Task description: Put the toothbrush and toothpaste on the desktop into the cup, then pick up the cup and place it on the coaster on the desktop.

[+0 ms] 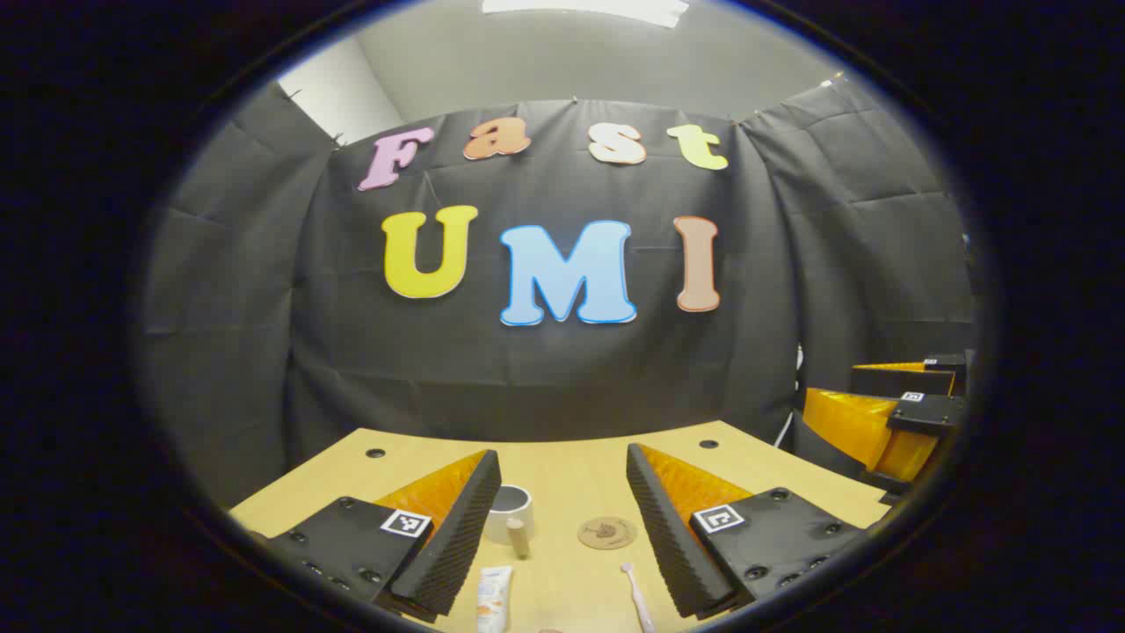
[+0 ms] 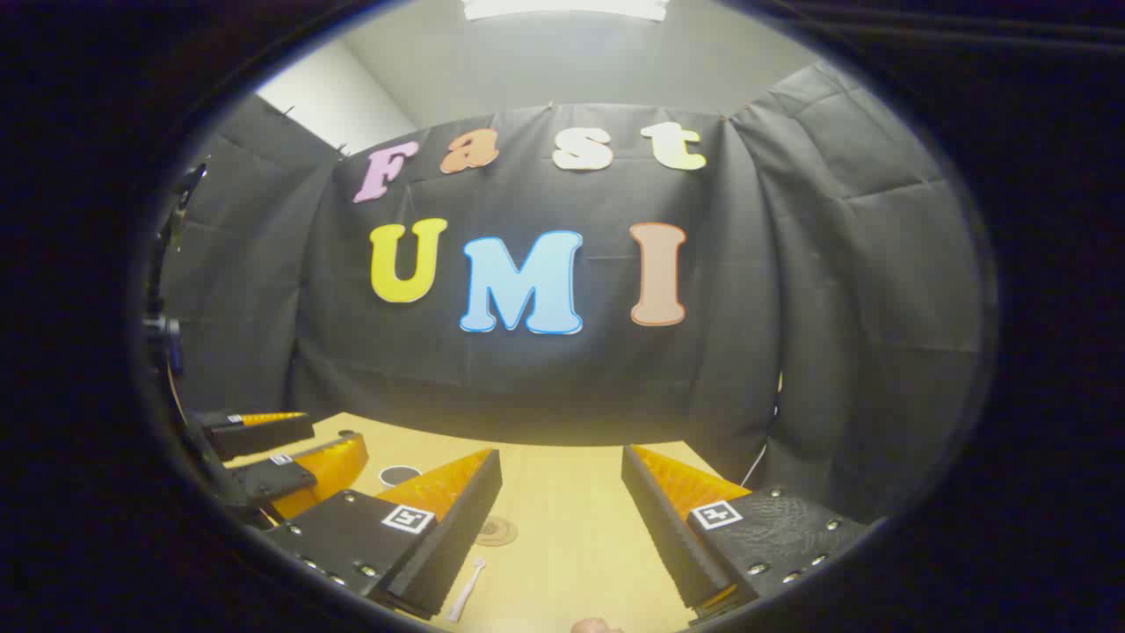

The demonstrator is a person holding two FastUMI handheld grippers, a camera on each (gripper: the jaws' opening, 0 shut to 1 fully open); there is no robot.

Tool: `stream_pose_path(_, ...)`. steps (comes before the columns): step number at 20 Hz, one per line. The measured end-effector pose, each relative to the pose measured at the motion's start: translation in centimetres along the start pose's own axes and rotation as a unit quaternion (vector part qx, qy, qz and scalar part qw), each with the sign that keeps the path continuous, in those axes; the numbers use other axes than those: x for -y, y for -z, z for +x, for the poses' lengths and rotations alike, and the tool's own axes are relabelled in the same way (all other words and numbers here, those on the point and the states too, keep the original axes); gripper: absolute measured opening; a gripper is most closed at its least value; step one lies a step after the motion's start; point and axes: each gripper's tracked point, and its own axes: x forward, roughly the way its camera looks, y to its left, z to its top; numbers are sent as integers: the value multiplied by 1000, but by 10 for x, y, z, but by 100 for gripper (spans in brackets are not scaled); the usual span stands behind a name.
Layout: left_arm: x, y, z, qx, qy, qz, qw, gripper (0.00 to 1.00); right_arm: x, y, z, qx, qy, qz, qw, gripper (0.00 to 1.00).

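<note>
- My left gripper (image 1: pixel 562 527) hangs above the worktop (image 1: pixel 571 475) with its jaws spread wide and nothing between them.
- My right gripper (image 2: pixel 562 527) is the same: jaws released, empty, held over the right part of the worktop.
- In the left gripper view the toothpaste (image 1: pixel 495 598) lies flat just below the jaws, its cap end toward the cup (image 1: pixel 511 510); the toothbrush (image 1: pixel 639 598) lies apart from it to the right.
- The cup stands upright behind the toothpaste, and the coaster (image 1: pixel 607 532) sits just beside it on the right, bare.
- In the right gripper view I see the toothbrush (image 2: pixel 466 587) and coaster (image 2: pixel 497 530) off to the left, past my left finger.
- I judge nothing is started: both items still lie outside the cup.
- Risks: the flat tube may slide or squash if I pinch it off-centre; the thin toothbrush may roll away; a careless drop could tip the light cup; both grippers reaching together may collide.
</note>
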Motion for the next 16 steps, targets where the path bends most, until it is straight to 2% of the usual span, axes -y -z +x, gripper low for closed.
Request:
stream_pose_path(3,-26,-6,8,6,-34,4,999,92,-19,-5,10,10,-28,-27,999,91)
stream_pose_path(6,-38,-8,13,5,-48,-3,999,92,-32,-9,18,6,-50,-30,998,90)
stream_pose_path(8,-37,-15,18,10,-37,-13,999,92,-28,-12,19,5,-35,-26,999,91)
stream_pose_path(11,-40,-22,27,15,-26,5,1000,92,-25,-10,21,1,-19,-18,1000,91)
stream_pose_path(14,-40,-9,34,-9,-10,13,1000,93,-31,6,24,-38,-16,12,999,90)
stream_pose_path(16,-41,18,42,-51,2,1,999,93,-34,25,28,-81,-12,13,997,91)
